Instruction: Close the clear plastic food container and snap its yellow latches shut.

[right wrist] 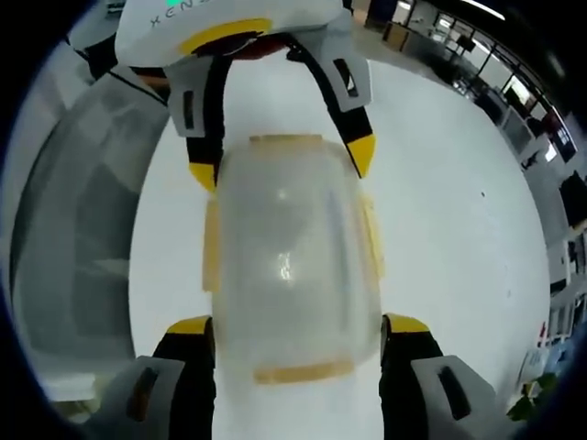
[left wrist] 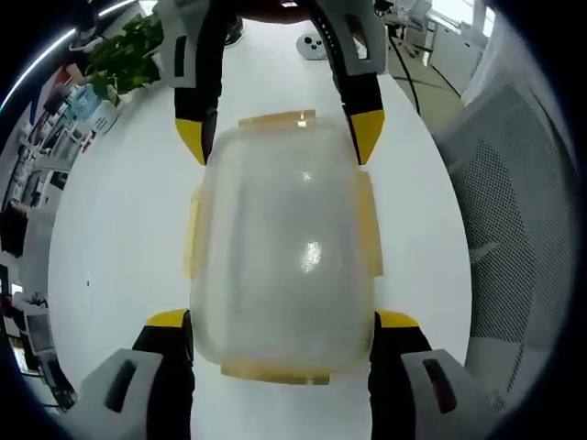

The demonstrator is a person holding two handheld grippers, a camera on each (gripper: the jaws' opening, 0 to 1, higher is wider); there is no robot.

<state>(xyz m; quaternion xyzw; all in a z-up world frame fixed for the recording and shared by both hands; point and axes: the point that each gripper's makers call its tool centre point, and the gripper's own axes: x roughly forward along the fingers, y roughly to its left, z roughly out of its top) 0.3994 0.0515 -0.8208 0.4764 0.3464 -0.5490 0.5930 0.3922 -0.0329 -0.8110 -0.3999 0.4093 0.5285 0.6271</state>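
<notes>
The clear, frosted plastic food container (left wrist: 282, 247) (right wrist: 289, 270) has a rectangular body with rounded corners and lies flat on the white bench (left wrist: 128, 211) (right wrist: 440, 211). Its lid is seated on the body. Four yellow latches (left wrist: 276, 118) (right wrist: 303, 372) sit on the rim, one per side: one on each short end and one on each long side. Whether the latches are snapped down cannot be determined.

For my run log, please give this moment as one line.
lid: on box | left tool: straddles near end | right tool: straddles opposite end | latches: state unclear | surface: white table
</notes>
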